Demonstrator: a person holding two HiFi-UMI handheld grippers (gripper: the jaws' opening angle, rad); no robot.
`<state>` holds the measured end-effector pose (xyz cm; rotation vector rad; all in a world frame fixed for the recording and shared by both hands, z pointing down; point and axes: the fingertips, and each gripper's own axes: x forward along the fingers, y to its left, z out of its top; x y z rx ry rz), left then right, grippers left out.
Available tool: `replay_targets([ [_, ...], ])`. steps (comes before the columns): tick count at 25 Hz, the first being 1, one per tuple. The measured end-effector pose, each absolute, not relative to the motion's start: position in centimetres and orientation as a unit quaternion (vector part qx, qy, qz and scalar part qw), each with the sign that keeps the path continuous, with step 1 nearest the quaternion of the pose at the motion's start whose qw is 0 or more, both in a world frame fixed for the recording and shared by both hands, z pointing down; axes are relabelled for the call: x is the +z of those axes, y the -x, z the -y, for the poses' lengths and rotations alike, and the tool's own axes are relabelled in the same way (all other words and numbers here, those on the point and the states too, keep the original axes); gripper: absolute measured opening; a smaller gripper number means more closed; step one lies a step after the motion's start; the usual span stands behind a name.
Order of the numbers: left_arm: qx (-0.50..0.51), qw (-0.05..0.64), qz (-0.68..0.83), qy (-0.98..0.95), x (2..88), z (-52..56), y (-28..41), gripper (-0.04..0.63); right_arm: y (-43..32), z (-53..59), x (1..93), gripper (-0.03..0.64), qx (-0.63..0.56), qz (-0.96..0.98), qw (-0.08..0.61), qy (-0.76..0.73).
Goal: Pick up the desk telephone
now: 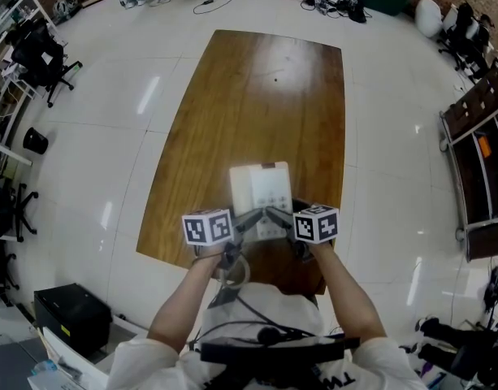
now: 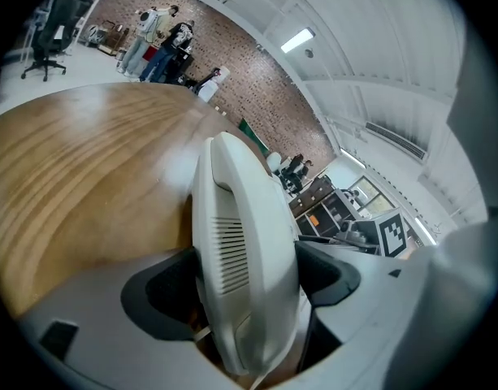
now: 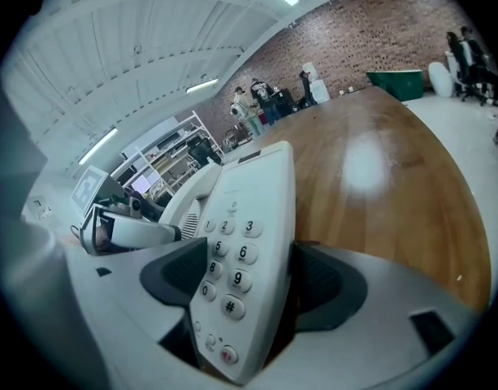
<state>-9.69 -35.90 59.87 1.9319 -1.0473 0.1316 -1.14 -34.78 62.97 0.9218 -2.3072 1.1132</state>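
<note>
The long brown wooden table [image 1: 257,80] carries the white plastic desk telephone [image 1: 261,189] near the edge closest to you, within easy reach of both arms. You have taken it from the near end, one tool per side, probably so that the body lifts level and nothing slides off. Your left gripper [image 2: 247,276] is clamped across the curved white handset [image 2: 240,234], holding it in its cradle. Your right gripper [image 3: 250,279] is closed on the grey-buttoned keypad [image 3: 230,260] side. The telephone looks not yet lifted.
</note>
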Motion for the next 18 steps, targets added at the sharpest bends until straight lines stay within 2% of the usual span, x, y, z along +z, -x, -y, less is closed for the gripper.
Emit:
replay_targets([
  [18,0.024,0.411,0.47,-0.781,57.8,35.0,10.4,0.33,0.4,34.6,60.6,0.322,0.353,0.834,0.18,-0.383],
])
